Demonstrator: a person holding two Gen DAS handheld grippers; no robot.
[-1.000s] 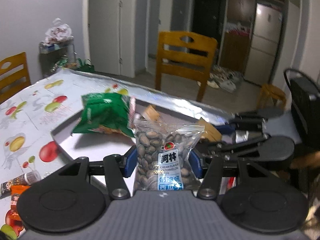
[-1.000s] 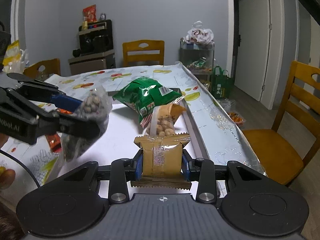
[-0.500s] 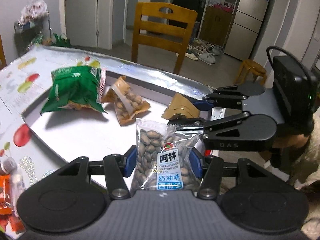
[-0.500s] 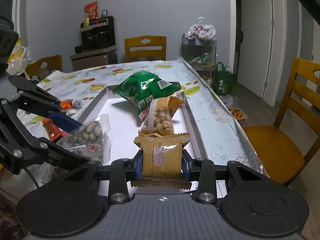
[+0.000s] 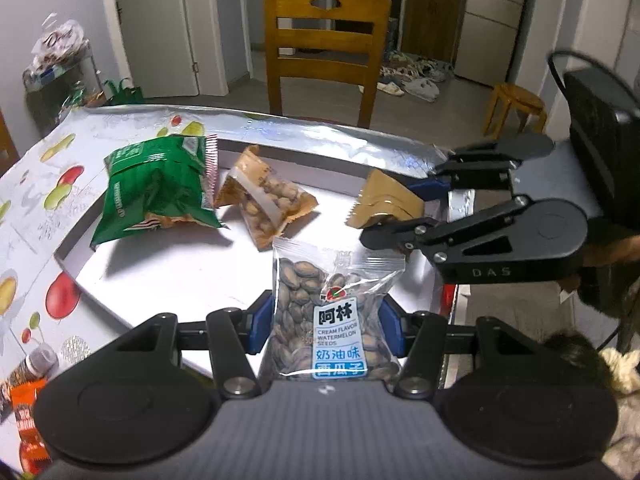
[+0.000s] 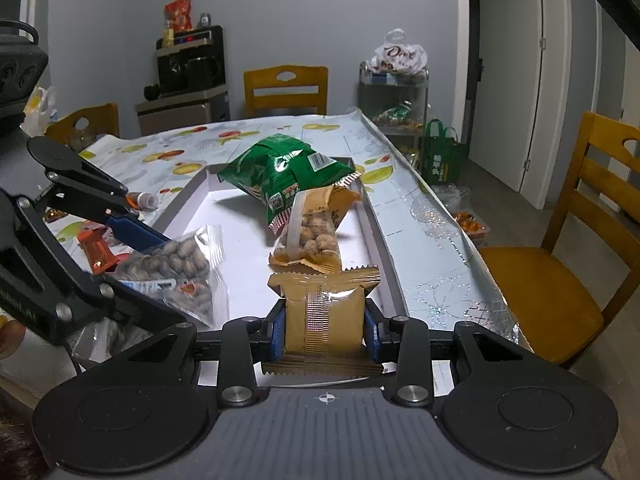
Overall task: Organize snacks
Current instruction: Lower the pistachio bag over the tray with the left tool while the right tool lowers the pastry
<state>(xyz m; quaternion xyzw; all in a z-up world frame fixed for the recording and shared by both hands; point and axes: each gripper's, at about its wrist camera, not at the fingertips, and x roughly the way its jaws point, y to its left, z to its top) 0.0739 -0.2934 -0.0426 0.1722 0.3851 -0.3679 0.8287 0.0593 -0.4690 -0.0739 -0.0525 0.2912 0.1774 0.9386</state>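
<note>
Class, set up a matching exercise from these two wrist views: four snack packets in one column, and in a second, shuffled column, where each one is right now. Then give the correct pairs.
Things
1. green bag
2. watermelon seed packet
3. tan wrapped packet
4. clear-window nut packet

Places
A. held in the right gripper
B. lying at the tray's far end
C. lying in the tray beside the green bag
D. held in the left gripper

Pairs: 1-B, 2-D, 3-A, 4-C

Green bag (image 6: 286, 170) leans on the peanut pouch (image 6: 310, 232) in the white tray (image 6: 248, 280).
</note>
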